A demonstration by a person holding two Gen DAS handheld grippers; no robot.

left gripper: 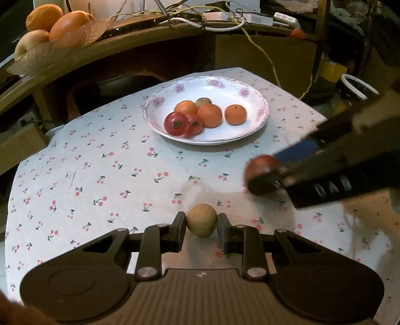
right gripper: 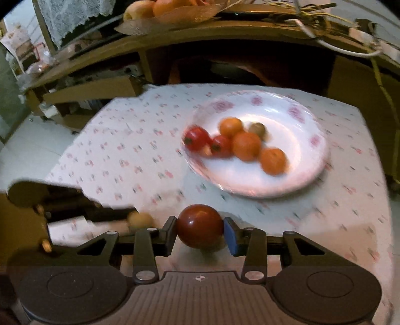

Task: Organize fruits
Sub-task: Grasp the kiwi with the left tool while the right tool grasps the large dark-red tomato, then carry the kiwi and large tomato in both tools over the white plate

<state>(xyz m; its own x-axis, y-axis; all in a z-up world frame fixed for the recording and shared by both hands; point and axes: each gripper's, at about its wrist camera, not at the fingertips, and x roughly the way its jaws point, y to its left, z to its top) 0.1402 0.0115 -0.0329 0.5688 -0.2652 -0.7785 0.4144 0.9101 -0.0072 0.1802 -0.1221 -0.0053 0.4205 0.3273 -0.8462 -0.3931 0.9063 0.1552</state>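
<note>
A small tan fruit point(left gripper: 201, 220) sits between the fingers of my left gripper point(left gripper: 200, 225), which is shut on it just above the cherry-print tablecloth point(left gripper: 100, 175). My right gripper point(right gripper: 200, 228) is shut on a dark red round fruit point(right gripper: 200, 225), with the black finger on its left and the blue pad on its right. In the left wrist view that gripper point(left gripper: 268, 172) comes in from the right with the red fruit point(left gripper: 258, 166). A white floral plate point(left gripper: 225, 87) further back holds two red tomatoes, three oranges and one greenish fruit. The right wrist view is blurred.
Behind the table a wooden shelf point(left gripper: 100, 47) carries a tray of large oranges point(left gripper: 67, 22) and tangled cables point(left gripper: 220, 22). Cardboard boxes point(right gripper: 95, 90) stand off the table's left side. The cloth's edges drop away at the left and far side.
</note>
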